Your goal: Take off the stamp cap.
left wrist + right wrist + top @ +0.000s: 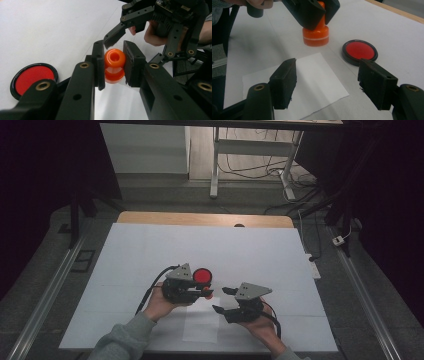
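An orange stamp (114, 58) with a knob handle stands upright, and my left gripper (114, 51) is shut on that handle. In the right gripper view the stamp (315, 35) has its wide base low over the white table, just past the far edge of a sheet of white paper (312, 80); I cannot tell if it touches. A round red ink pad (360, 50) in a black case lies beside it. My right gripper (328, 66) is open over the paper with nothing between its jaws. From above, the left gripper (206, 292) and the right gripper (220, 299) sit close together.
The white table top (150, 255) stretches wide to the left, right and far side of the hands. Its wooden far edge (200, 218) borders a floor with desk legs and cables. The paper (200, 327) lies near the front edge.
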A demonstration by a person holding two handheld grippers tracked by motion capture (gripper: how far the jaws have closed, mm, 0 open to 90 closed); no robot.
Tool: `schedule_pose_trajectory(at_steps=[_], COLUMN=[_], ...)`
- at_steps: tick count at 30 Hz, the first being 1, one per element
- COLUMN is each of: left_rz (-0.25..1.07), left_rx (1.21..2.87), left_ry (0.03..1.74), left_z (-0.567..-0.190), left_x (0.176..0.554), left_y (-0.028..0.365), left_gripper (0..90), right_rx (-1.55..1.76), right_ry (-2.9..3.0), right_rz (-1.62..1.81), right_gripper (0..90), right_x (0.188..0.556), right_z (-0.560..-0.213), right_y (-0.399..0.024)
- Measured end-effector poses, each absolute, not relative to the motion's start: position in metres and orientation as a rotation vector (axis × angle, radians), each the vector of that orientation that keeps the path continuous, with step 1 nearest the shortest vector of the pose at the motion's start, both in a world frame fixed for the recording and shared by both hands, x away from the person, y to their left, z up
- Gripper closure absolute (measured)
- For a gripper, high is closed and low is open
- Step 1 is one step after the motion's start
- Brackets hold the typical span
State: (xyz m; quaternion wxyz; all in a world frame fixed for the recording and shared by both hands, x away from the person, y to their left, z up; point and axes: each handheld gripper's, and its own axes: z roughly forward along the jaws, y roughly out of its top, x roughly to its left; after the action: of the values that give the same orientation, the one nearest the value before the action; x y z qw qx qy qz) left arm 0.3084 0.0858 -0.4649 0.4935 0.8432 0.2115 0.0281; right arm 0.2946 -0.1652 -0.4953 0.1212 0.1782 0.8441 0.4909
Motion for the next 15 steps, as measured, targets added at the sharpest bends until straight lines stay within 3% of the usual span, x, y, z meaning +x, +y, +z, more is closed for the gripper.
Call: schedule_pose_trajectory(at_steps=[11, 15], left_rz=[0.077, 0.076], left_rx=[2.041, 2.040], left_ry=[0.517, 0.517], left_z=[-0.466, -0.466], left_x=[0.308, 0.308], left_y=[0.085, 0.085], left_gripper=[72.1, 72.1], right_rx=[0.505, 0.501], right_ry=[2.485, 2.488], right_rz=[1.446, 1.442], right_gripper=[32.8, 37.4], right_x=[0.297, 0.298], right_z=[-0.496, -0.495], right_y=[-0.145, -0.139])
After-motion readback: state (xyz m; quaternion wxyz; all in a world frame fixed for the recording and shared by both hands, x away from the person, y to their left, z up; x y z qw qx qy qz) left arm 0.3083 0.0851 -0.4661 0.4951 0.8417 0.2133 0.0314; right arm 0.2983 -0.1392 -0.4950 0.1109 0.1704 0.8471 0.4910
